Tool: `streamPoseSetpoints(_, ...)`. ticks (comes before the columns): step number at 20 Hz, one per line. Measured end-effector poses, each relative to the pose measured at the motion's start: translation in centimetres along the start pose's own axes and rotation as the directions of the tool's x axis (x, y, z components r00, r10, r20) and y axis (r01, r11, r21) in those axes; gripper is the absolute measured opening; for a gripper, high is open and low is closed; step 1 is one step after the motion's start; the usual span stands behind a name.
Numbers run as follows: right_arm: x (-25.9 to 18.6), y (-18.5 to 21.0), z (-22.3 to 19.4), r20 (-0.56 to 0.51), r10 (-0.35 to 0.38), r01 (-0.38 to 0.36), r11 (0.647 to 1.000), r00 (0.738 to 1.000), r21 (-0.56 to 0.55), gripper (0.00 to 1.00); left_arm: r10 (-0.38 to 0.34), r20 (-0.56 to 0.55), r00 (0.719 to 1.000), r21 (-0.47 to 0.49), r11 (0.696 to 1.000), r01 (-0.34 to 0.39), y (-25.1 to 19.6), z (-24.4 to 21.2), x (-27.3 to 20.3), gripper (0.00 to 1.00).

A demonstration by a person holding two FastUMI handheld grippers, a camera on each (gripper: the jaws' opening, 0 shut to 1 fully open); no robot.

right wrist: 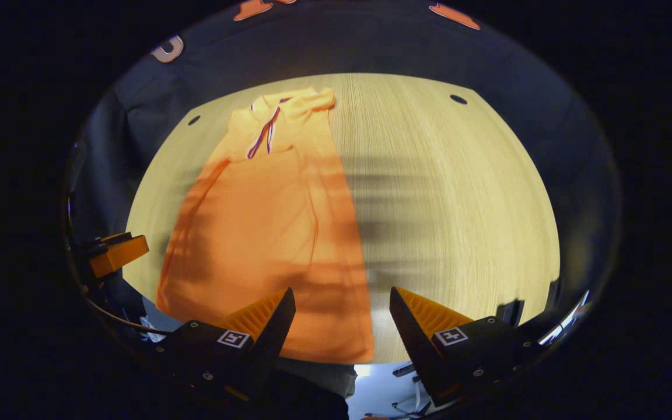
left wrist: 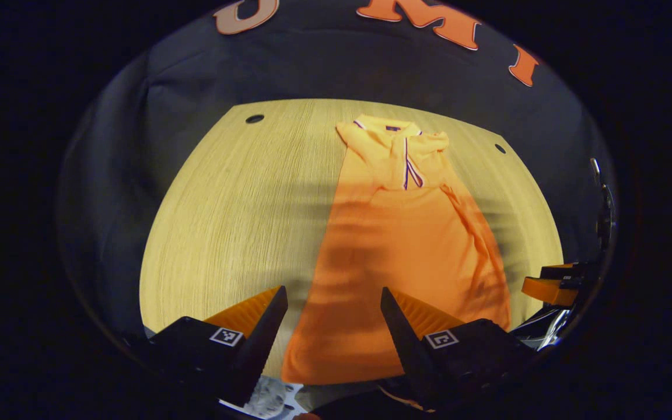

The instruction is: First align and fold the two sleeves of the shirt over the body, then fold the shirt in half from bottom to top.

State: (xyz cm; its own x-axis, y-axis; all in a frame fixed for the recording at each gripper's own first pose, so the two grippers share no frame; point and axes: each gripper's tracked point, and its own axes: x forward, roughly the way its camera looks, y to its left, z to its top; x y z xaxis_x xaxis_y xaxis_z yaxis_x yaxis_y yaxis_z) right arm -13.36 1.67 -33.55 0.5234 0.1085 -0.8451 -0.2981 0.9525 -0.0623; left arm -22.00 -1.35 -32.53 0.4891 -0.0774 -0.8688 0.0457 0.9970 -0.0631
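With both sleeves apparently folded in, the shirt [left wrist: 406,245] lies flat on the table [left wrist: 237,192], collar at 12, hem at 6 by the near edge. Left gripper [left wrist: 333,318] and right gripper [right wrist: 342,318] hang wide open over the hem corners, holding nothing. Risk: uneven corner grabs would skew the fold or drag sleeves loose.
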Motion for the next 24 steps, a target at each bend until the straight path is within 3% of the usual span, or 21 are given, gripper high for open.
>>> streamPoseSetpoints(4,1.1,0.3,-4.7,-0.098,-0.061,0.054,0.996,0.993,-0.074,0.99,0.062,-0.037,0.997,0.063,0.996,-0.060,2.5,-3.6,0.2,0.97)
streamPoseSetpoints(7,2.3,0.4,-6.8,-0.168,-0.074,0.061,0.995,0.983,-0.084,0.99,0.051,-0.113,0.992,0.065,0.997,-0.044,2.1,-6.9,1.2,0.97)
streamPoseSetpoints(12,3.4,0.2,-8.0,-0.206,-0.088,0.067,0.992,0.975,-0.108,1.00,0.094,-0.145,0.985,0.126,0.989,-0.076,2.0,-8.7,3.1,0.99)
streamPoseSetpoints(18,4.4,0.3,-8.7,-0.215,-0.101,0.076,0.990,0.971,-0.122,1.00,0.143,-0.183,0.973,0.128,0.984,-0.121,2.5,-10.0,5.4,0.98)
streamPoseSetpoints(21,4.5,0.3,-8.9,-0.216,-0.077,0.055,0.993,0.973,-0.106,0.99,0.149,-0.224,0.963,0.170,0.979,-0.112,2.1,-11.6,6.4,0.98)
streamPoseSetpoints(24,4.5,0.3,-8.8,-0.230,-0.074,0.047,0.991,0.970,-0.121,0.98,0.127,-0.224,0.966,0.146,0.985,-0.096,1.8,-11.6,6.7,0.94)
